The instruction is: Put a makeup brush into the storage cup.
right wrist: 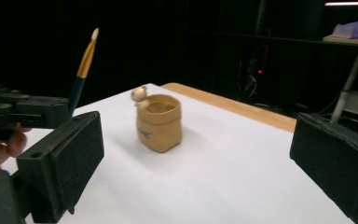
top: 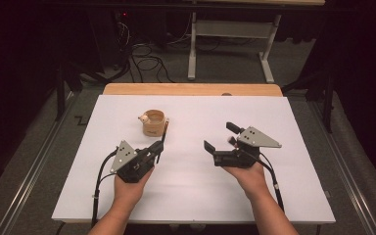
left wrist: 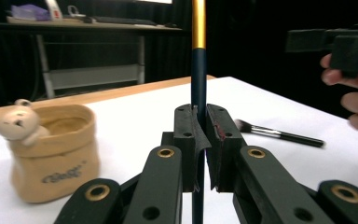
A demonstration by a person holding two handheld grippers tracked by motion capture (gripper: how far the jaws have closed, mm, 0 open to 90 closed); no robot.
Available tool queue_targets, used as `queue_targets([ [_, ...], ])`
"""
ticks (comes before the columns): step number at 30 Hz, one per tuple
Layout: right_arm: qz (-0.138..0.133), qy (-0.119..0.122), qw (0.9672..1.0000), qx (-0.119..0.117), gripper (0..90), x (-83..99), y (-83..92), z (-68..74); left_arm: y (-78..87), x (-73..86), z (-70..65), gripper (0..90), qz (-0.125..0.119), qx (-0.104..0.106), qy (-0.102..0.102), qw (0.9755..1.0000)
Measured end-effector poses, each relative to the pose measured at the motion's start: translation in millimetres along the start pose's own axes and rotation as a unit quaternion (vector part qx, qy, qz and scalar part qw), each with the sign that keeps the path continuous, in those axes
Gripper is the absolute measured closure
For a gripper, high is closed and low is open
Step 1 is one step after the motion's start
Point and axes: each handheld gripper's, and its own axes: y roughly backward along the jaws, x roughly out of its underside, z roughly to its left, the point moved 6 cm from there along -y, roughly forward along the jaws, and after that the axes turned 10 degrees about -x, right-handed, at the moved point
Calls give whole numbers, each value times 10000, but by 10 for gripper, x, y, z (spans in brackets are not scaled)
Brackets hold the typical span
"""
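Left gripper (top: 157, 149) clamped on a paintbrush (left wrist: 198, 70), jaws pressed together on the dark blue handle. Handle standing upright between the pads in the left gripper view, gold ferrule above the blue section, top running out of frame. In the right gripper view same paintbrush (right wrist: 85, 65) tilted, pale tip uppermost, well above the table. From the high view, brush (top: 164, 133) sticking out of the jaws toward the far side, ending just right of the pot.

Right gripper (top: 220, 138) wide apart, nothing between the jaws. Held on the right half of the table, near side, well apart from the left gripper. Both pads at the outer edges of the right gripper view with bare sheet between them.

Tan pot (top: 153, 123) upright on the white sheet (top: 200, 196), left of centre, far from the person, just beyond the left gripper. Small bear figure (left wrist: 17, 124) perched on its rim, on the pot's left side in the high view. Dark lettering on the pot wall; too small to read.

Second brush (left wrist: 279, 134), black handle, lying flat on the sheet in the left gripper view, bristles toward the left gripper, beneath the right hand (left wrist: 354, 100).

Wooden table edge (top: 191, 89) showing beyond the far border of the sheet.
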Motion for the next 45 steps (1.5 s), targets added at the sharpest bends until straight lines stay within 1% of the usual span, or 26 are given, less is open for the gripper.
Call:
queue_targets([
  [1, 18, 12, 10000, -49, 41, 16, -5, 27, 11, 10, -13, 834, -12, 59, 2, 10000],
  [2, 33, -17, 10000, -81, 43, 35, -10, 53, 17, 17, -31, 834, -42, 154, 82, 9998],
  [5, 46, -36, 9998, -181, 51, 75, -25, 105, 17, 37, -62, 834, -27, 243, 142, 9996],
  [6, 41, -41, 9998, -199, 55, 84, -30, 116, 16, 40, -79, 834, -36, 258, 171, 9995],
  [8, 51, -54, 9997, -239, 62, 99, -41, 145, 18, 48, -98, 834, -34, 274, 128, 9995],
  [13, 99, -126, 9992, -374, 91, 137, -90, 226, 21, 38, -133, 834, -98, 287, 188, 9994],
  [14, 74, -95, 9991, -414, 95, 137, -105, 234, 24, 35, -141, 834, -116, 285, 197, 9993],
  [15, 72, -158, 9989, -431, 99, 140, -113, 253, 25, 32, -154, 834, -136, 294, 218, 9992],
  [18, 68, -209, 9985, -494, 115, 137, -117, 290, 33, 30, -186, 834, -162, 288, 192, 9993],
  [21, -27, -192, 9982, -568, 128, 115, -122, 314, 32, 30, -226, 834, -193, 287, 206, 9992],
  [25, -25, -212, 9981, -581, 147, 111, -128, 340, 20, 43, -274, 834, -173, 331, 148, 9992],
  [26, -4, -272, 9979, -584, 150, 117, -129, 347, 16, 47, -286, 834, -167, 338, 135, 9992],
  [28, -13, -302, 9976, -623, 155, 119, -139, 352, 7, 54, -315, 834, -162, 369, 152, 9991],
  [30, -28, -294, 9975, -646, 158, 121, -150, 357, 0, 66, -337, 834, -135, 392, 107, 9991],
  [31, -15, -360, 9972, -656, 159, 125, -152, 368, -5, 70, -352, 834, -137, 405, 119, 9990],
  [34, -23, -365, 9969, -702, 168, 129, -167, 383, -16, 93, -386, 834, -95, 453, 91, 9989],
  [35, -33, -402, 9965, -736, 172, 131, -173, 389, -20, 101, -399, 834, -77, 481, 96, 9988],
  [37, -9, -477, 9962, -731, 179, 138, -176, 398, -27, 116, -423, 834, -42, 513, 80, 9986],
  [42, -26, -519, 9960, -727, 232, 140, -187, 414, -39, 134, -461, 834, -20, 557, 77, 9984],
  [45, -52, -479, 9960, -751, 275, 134, -183, 425, -38, 134, -474, 834, -33, 560, 88, 9984],
])
